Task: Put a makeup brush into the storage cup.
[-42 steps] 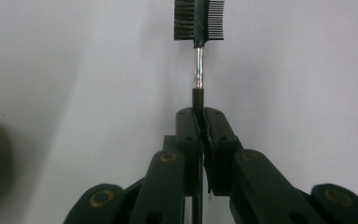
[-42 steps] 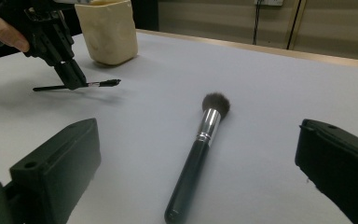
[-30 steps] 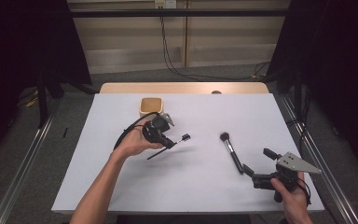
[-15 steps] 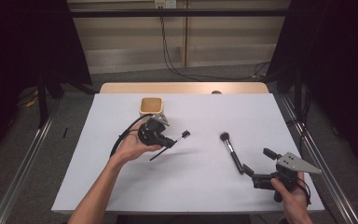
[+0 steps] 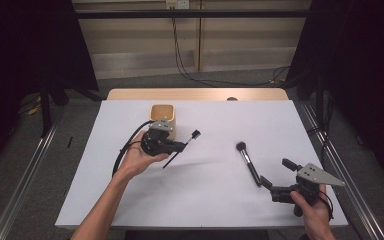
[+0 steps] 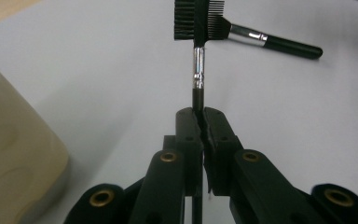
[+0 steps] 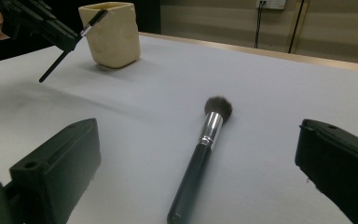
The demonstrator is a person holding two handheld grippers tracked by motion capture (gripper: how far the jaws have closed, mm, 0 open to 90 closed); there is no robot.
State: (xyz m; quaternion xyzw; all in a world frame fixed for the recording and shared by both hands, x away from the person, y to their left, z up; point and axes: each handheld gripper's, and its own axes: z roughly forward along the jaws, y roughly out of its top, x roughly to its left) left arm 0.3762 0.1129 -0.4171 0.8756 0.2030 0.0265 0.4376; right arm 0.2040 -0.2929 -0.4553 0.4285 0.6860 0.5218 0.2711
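Item: slim black brow comb-brush with silver ferrule, clamped in left gripper fingers. Right gripper fingers open, empty. I tip it handle-down into cream ceramic cup, probably just clearing the rim.

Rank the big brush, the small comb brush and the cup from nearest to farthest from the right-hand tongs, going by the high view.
1. Big brush: lying on the table just left of the right tongs.
2. Comb brush: mid-table, held in the left tongs.
3. Cup: far left, behind the left hand.
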